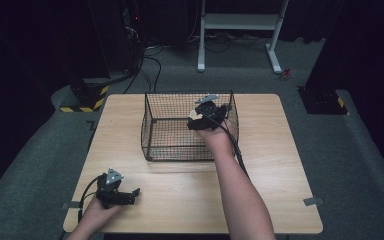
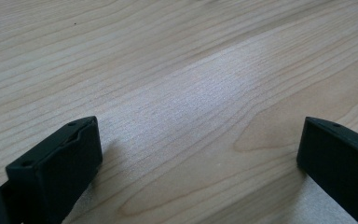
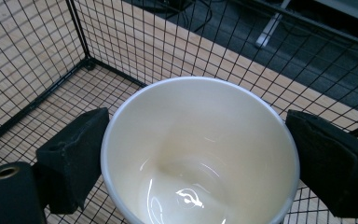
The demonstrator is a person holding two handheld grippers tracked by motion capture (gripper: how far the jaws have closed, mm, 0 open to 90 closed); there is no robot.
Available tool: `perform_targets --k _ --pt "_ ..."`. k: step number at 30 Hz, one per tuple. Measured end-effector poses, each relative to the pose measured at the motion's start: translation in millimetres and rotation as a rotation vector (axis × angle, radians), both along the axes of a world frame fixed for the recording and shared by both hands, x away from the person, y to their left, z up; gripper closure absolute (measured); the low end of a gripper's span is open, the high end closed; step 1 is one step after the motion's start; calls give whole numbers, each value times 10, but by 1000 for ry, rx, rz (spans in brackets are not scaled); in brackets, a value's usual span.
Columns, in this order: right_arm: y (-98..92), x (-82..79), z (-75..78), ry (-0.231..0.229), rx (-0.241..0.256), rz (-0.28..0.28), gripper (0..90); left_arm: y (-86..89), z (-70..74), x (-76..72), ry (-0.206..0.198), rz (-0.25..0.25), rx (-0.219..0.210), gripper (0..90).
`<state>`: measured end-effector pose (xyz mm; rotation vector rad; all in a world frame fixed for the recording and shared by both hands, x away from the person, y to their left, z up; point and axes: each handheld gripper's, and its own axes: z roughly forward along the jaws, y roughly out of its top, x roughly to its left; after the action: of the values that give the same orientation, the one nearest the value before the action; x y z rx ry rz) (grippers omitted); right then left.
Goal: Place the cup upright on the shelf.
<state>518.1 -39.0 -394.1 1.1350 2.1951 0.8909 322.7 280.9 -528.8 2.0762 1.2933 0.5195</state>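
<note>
The right gripper (image 1: 200, 119) clamps a cream ceramic cup (image 3: 200, 154) across its rim, inside the wire basket (image 1: 152, 131) at frame centre. Glazed and rigid, the cup is probably slippery and breakable, so squeezing across the rim seems soundest. Its empty, glossy inside is plain in the right gripper view; the high view shows a pale sliver. The left gripper (image 2: 200, 158), jaws apart, rests on the wooden table (image 1: 275, 165), lower left.

wire basket (image 1: 152, 130) walls enclose the sides, top open, table (image 1: 270, 170) around bare

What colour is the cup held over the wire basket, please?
Cream-white, glossy inside; the cup shows best in the right gripper view.
</note>
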Motion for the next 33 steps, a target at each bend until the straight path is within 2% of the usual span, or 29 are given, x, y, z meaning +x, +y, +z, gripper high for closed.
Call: perform_targets --k 3,7,9,13,17,33 --pt "49 57 -18 24 -16 5 95 1 1 0 1 -1 0 3" --pt "92 108 -39 61 1 4 94 2 0 0 0 -1 -1 3" --pt "129 127 -49 67 -22 8 94 2 0 1 0 -2 -1 4" --pt "165 159 -62 87 -37 18 94 2 0 0 0 -2 -1 4" --pt "194 191 -88 130 -51 8 94 2 0 0 0 -2 -2 4" --pt "240 282 -220 199 -80 -7 94 5 3 1 0 -6 2 5"
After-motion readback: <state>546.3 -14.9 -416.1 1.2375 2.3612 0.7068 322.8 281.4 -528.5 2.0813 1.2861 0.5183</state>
